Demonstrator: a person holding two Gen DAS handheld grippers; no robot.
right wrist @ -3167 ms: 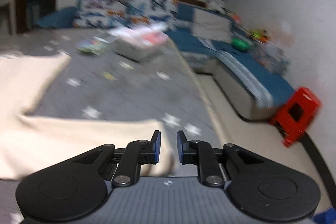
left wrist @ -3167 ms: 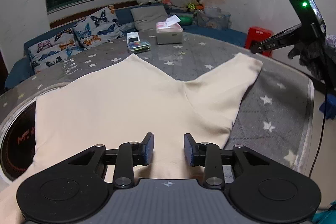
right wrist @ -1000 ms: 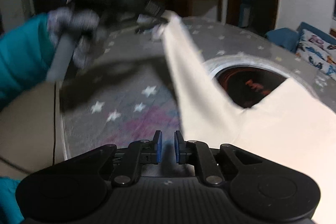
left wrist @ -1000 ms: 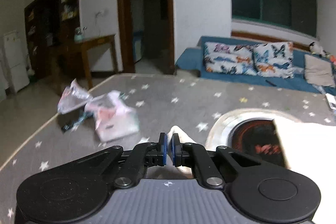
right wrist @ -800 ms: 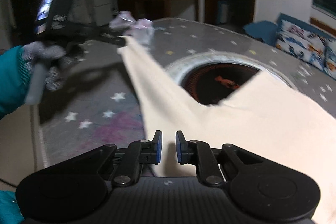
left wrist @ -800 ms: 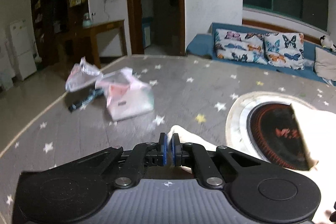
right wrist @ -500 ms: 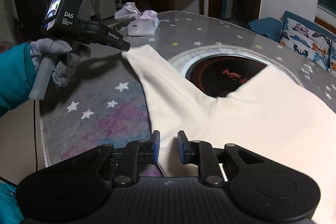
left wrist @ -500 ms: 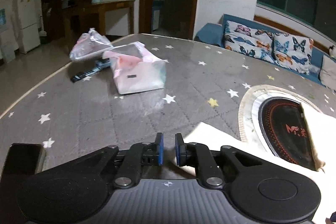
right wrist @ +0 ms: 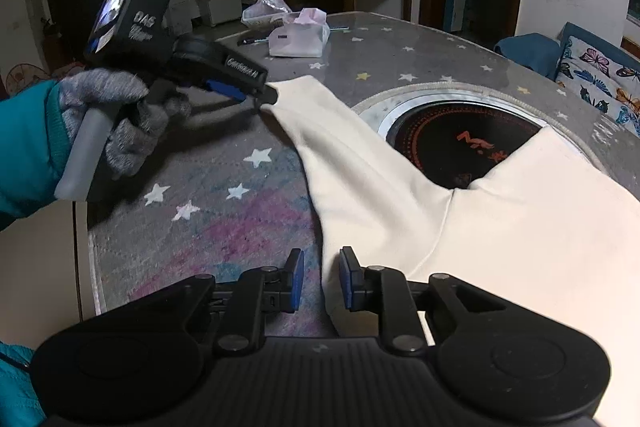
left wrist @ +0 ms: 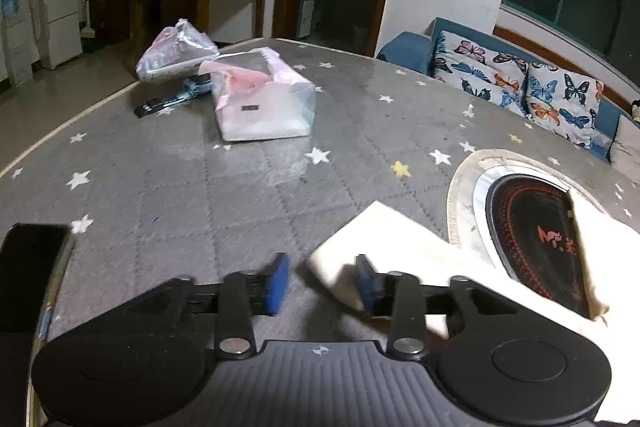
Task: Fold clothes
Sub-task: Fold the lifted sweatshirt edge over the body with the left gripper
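Note:
A cream long-sleeved top (right wrist: 520, 227) lies spread on the grey star-patterned table (right wrist: 224, 163), partly over a round black hob (right wrist: 460, 135). One sleeve (right wrist: 340, 147) stretches out toward the left. My left gripper (left wrist: 322, 283) is open, and the sleeve's cuff (left wrist: 360, 239) lies flat on the table against its right finger. In the right wrist view the left gripper (right wrist: 268, 95) is held by a gloved hand (right wrist: 120, 119), its tips at the cuff. My right gripper (right wrist: 321, 279) is open, with the top's side edge running between its fingers.
A pink-and-white tissue pack (left wrist: 264, 107), a plastic bag (left wrist: 176, 55) and a dark slim object (left wrist: 160, 103) sit at the table's far side. A black slab (left wrist: 28, 267) is at lower left. A blue sofa with butterfly cushions (left wrist: 520, 79) stands behind. The table edge (right wrist: 86, 247) runs close on the left.
My left gripper was shut on the sleeve cuff and held it up; now it is open and the cuff lies on the table. The right gripper has come nearer the top's side edge.

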